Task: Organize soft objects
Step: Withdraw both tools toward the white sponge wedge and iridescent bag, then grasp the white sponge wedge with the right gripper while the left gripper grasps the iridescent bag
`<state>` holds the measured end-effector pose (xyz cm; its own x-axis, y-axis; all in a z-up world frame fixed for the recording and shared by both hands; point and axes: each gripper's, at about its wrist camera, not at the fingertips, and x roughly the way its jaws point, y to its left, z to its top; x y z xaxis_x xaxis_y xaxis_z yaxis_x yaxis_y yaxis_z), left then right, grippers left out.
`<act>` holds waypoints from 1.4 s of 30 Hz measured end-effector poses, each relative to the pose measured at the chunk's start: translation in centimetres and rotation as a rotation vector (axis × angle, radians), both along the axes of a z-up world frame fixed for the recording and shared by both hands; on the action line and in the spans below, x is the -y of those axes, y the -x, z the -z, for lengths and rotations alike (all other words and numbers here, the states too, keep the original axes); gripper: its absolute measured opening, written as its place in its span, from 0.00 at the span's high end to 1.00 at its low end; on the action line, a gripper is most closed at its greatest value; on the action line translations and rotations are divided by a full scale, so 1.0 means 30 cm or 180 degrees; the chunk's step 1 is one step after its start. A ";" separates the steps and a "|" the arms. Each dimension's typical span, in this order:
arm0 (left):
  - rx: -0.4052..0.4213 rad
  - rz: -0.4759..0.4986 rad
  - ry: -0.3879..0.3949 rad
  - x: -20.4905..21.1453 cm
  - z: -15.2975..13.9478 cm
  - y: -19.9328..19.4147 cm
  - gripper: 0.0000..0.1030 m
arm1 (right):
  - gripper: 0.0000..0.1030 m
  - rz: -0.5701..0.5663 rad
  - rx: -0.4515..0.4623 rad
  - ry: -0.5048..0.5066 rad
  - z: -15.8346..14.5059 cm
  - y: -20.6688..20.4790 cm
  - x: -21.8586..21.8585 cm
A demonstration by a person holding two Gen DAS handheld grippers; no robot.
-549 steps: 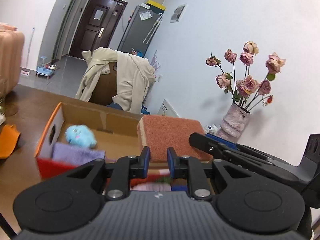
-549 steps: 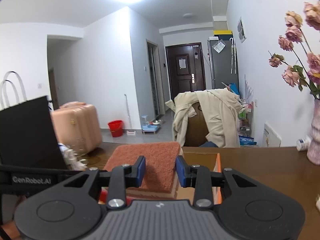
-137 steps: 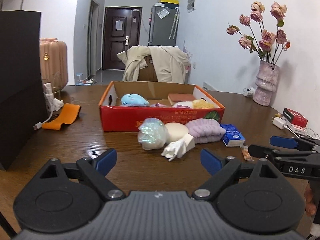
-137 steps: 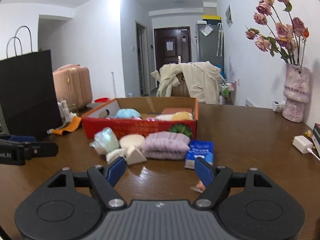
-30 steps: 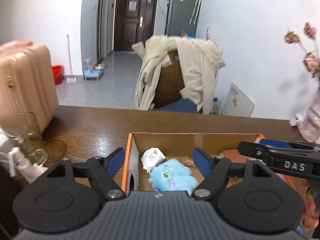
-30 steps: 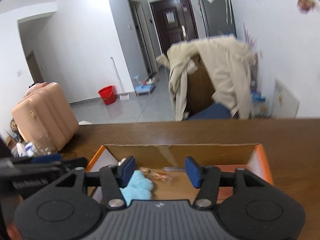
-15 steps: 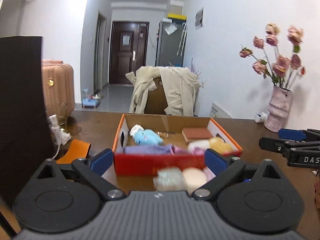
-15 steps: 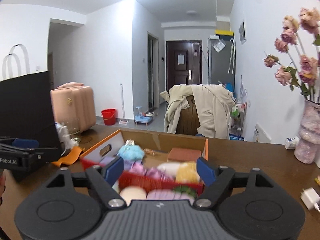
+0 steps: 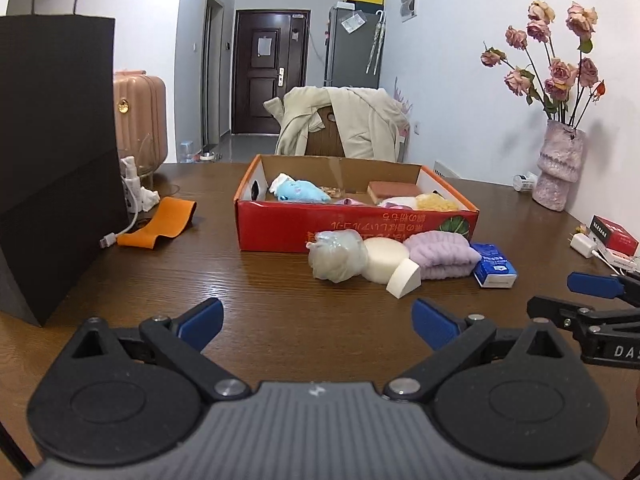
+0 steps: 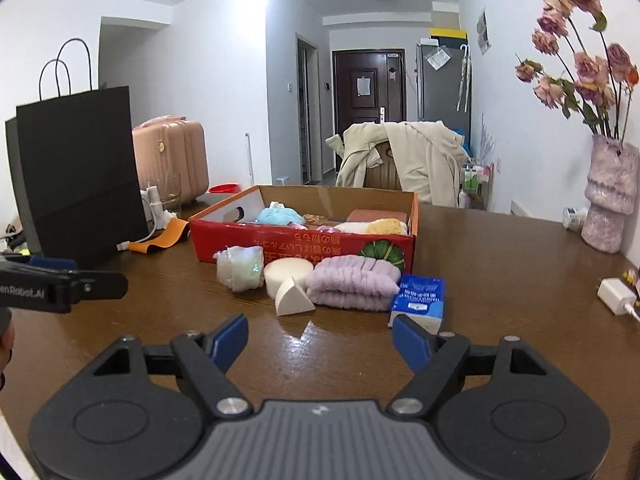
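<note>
Five soft items (image 10: 352,282) lie crowded before the box (image 10: 304,240); neighbours may be dragged, since left gripper (image 9: 316,318) is wide and empty and right gripper (image 10: 320,338), also empty, is closing.

Each camera sits on its own gripper, low over the tabletop (image 9: 280,312), looking forward and slightly down along two blue-tipped fingers (image 9: 200,320) toward the red cardboard box (image 9: 352,228) a little way off. The left view faces it from the left, the right from the right. Both share the box, the loose soft objects before it and the far door.
</note>
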<state>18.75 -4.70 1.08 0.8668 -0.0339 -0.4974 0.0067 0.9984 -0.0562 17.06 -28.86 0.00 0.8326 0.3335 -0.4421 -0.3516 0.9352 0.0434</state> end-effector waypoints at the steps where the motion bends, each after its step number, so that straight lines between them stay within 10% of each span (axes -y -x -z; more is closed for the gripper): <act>1: -0.0004 0.0008 0.0025 -0.004 0.006 -0.019 0.00 | 0.31 -0.0028 -0.0007 0.0023 0.004 -0.011 -0.010; 21: -0.0394 0.0268 0.0224 -0.030 0.157 -0.532 0.30 | 0.71 -0.0317 -0.0226 0.0279 0.137 -0.422 -0.286; 26: -0.0473 0.0320 0.0351 -0.045 0.183 -0.572 0.67 | 0.80 -0.0307 -0.0264 0.0320 0.168 -0.463 -0.300; 42: -0.0445 0.0323 0.0501 -0.051 0.150 -0.491 0.79 | 0.84 -0.0350 -0.0236 0.0185 0.147 -0.407 -0.277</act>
<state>33.49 -3.17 -3.42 0.7781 -0.2041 -0.5940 0.0880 0.9718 -0.2187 29.26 -20.54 -4.42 0.7569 0.3931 -0.5221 -0.4499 0.8929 0.0200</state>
